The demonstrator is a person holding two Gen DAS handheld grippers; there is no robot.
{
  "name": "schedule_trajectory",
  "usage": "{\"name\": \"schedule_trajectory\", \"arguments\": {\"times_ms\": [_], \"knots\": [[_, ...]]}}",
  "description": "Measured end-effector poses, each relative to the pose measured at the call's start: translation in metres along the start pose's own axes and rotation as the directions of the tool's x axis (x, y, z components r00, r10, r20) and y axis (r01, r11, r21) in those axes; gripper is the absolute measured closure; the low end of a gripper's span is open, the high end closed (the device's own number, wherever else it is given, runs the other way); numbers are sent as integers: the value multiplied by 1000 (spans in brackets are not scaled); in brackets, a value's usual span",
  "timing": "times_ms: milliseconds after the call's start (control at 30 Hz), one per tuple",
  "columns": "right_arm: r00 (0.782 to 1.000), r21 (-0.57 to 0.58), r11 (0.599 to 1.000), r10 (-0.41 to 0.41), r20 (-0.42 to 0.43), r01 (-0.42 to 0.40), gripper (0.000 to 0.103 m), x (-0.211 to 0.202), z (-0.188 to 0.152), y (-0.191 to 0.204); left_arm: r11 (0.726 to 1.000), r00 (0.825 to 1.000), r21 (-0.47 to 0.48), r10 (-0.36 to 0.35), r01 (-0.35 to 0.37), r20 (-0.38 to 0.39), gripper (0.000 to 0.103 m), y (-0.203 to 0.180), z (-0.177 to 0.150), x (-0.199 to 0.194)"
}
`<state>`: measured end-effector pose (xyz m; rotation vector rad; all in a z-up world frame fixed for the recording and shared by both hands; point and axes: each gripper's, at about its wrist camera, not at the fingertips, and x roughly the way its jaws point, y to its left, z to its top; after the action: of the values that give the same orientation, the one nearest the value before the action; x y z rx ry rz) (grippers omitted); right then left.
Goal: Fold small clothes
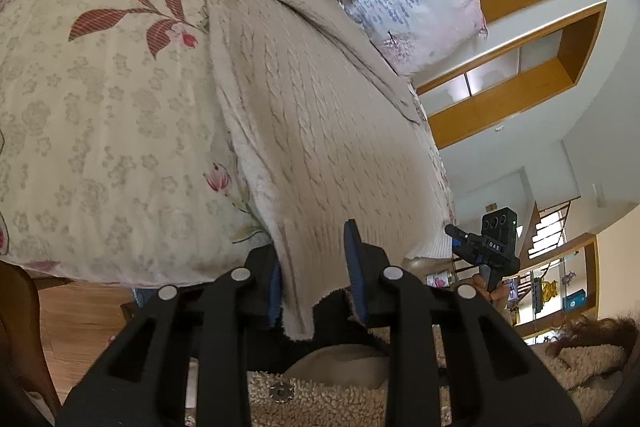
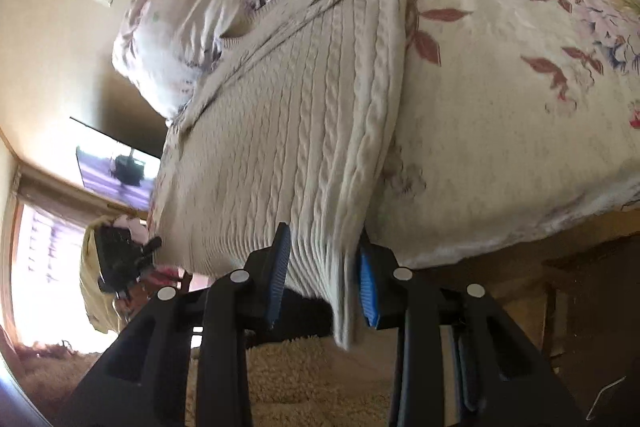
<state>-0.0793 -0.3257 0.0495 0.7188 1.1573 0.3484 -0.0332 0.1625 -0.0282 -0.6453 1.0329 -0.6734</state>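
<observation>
A cream cable-knit sweater (image 1: 312, 107) lies lengthwise on the bed, its collar at the far end by the pillows. Its near hem hangs over the bed's edge. My left gripper (image 1: 314, 267) is shut on one hem corner, with the knit bunched between the blue pads. My right gripper (image 2: 324, 279) is shut on the other hem corner of the sweater (image 2: 292, 115), a flap of hem hanging below its pads. Each gripper shows in the other's view: the right gripper (image 1: 456, 233) at the far hem corner, the left gripper (image 2: 154, 243) likewise.
A floral bedspread (image 1: 100, 107) (image 2: 500, 107) covers the bed. Patterned pillows (image 1: 412, 7) (image 2: 192, 27) lie at the head, touching the collar. Wooden floor (image 1: 80, 315) runs below the bed's edge. A person's fleece top (image 1: 320, 399) is just under the grippers. A screen (image 2: 116, 167) hangs on the wall.
</observation>
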Motion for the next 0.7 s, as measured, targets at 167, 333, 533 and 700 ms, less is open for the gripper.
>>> {"name": "schedule_trajectory", "arguments": {"times_ms": [167,333,533,700], "knots": [[998,-37,998,-53,-33,52,93,8,-6,6,999,1000,30,17,-17,-17,82,-6,2,5],[991,-152,986,-47,123,66,95,-13,7,35,994,998,95,61,-62,14,96,-21,7,5],[921,-266,948,-61,385,174,95,-43,21,68,980,984,145,115,-135,136,97,-36,28,-13],[856,-282,924,-83,510,257,95,-46,27,79,968,963,158,159,-196,219,97,-43,45,-24]]}}
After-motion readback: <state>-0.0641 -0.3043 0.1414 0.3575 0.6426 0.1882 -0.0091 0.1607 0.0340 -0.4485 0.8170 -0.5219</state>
